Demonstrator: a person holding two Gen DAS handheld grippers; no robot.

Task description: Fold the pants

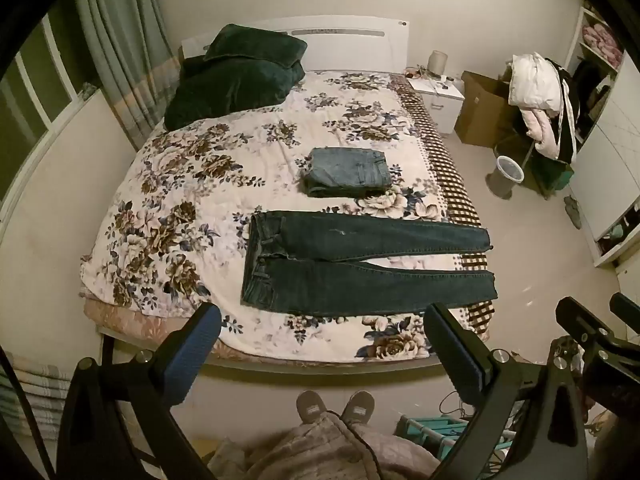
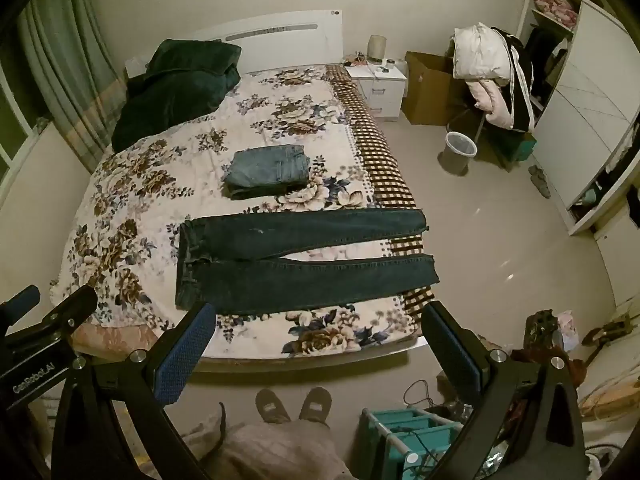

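Dark blue jeans (image 1: 360, 264) lie flat across the near part of the bed, waistband to the left, both legs stretched right to the bed's edge; they also show in the right wrist view (image 2: 304, 264). A folded pair of lighter jeans (image 1: 347, 172) sits behind them, seen too in the right wrist view (image 2: 267, 172). My left gripper (image 1: 320, 344) is open and empty, held above the bed's near edge. My right gripper (image 2: 316, 344) is open and empty, just right of the left one, also short of the jeans.
The bed (image 1: 192, 184) has a floral cover, with dark green pillows (image 1: 236, 76) at the head. A nightstand (image 2: 380, 84), cardboard box (image 2: 428, 88), bin (image 2: 458, 152), clothes-laden chair (image 2: 492, 80) and wardrobe (image 2: 580, 100) stand to the right. A teal rack (image 2: 412, 436) stands by my feet (image 2: 294, 404).
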